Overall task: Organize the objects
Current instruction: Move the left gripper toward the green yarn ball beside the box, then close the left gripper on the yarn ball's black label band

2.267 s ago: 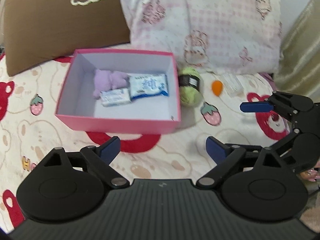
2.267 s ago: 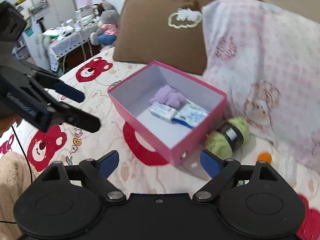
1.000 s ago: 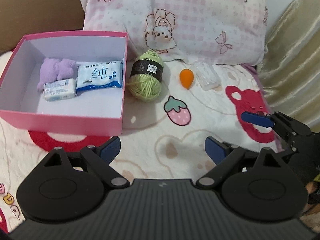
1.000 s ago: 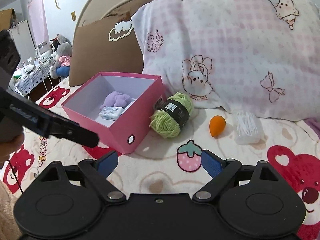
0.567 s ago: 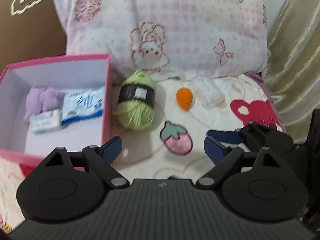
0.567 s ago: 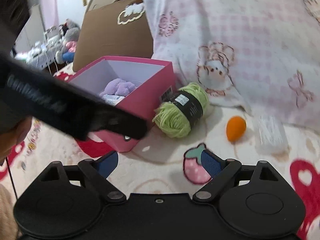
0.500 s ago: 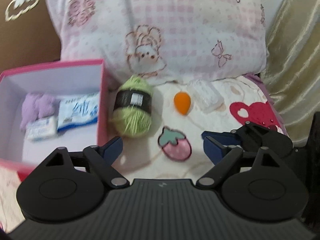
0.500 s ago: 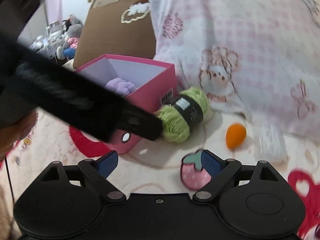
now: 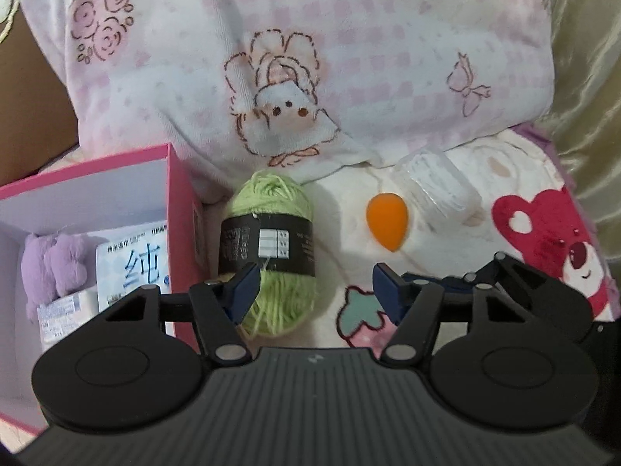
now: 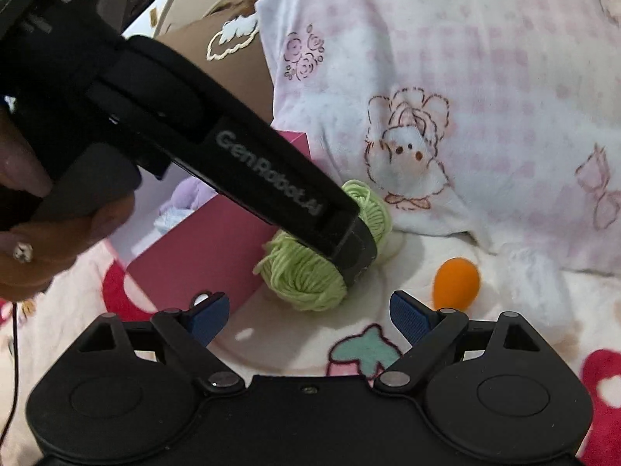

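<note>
Your left gripper (image 9: pixel 314 287) has just been closing over the green yarn ball (image 9: pixel 271 248) beside the pink box (image 9: pixel 182 209), not squeezing yet. Your right gripper (image 10: pixel 308 316) is wide open, empty.

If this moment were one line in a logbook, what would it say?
left tongs: closing around green yarn ball, not gripping | right tongs: open, empty | pink box: beside yarn

Both grippers, left (image 9: pixel 314 285) and right (image 10: pixel 309 315), are matte black with round pivot discs, silver screws and blue ribbed pads (image 10: pixel 407 312); white lettering marks the left one's side, and a painted nail (image 10: pixel 22 251) shows.
</note>
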`<state>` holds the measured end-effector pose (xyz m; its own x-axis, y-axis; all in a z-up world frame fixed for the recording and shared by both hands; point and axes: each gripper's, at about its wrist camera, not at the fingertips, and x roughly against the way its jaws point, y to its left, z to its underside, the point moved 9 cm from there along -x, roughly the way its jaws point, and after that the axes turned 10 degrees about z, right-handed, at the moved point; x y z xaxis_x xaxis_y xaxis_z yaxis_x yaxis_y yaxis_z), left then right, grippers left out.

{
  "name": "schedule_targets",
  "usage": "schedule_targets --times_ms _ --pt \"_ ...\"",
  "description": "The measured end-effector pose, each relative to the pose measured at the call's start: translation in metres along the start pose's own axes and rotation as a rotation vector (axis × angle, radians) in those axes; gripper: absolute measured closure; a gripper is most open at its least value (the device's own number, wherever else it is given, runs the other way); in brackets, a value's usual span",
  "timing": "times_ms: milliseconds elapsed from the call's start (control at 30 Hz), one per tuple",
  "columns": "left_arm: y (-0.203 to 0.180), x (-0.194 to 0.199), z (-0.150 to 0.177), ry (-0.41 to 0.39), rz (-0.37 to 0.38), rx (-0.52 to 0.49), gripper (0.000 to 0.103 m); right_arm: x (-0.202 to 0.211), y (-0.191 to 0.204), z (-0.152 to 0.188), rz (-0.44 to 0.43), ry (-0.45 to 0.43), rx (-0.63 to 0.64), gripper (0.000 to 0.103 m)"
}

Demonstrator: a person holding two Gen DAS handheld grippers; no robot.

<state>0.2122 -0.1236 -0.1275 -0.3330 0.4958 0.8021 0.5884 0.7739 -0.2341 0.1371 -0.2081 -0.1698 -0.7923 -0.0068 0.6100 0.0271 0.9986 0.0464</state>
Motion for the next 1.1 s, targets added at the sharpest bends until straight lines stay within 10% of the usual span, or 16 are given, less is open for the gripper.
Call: schedule_targets --times_ms 200,800,967,1100 --pt "0.012 -0.015 -0.015 0.040 0.041 0.020 0.066 -0.021 0.006 -0.013 0.113 -0.072 0.131 0.012" --pt "0.021 -0.022 -0.027 0.042 0.018 0.022 0.065 -0.057 0.011 -0.007 0.019 0.018 -0.076 0.012" --pt "0.014 -0.022 -0.024 0.058 0.120 0.103 0.066 -0.054 -0.001 0.001 0.052 0.032 -0.151 0.012" --pt "0.015 -0.023 -0.025 0.036 0.036 0.067 0.066 -0.049 -0.008 0.010 0.032 0.056 -0.214 0.013"
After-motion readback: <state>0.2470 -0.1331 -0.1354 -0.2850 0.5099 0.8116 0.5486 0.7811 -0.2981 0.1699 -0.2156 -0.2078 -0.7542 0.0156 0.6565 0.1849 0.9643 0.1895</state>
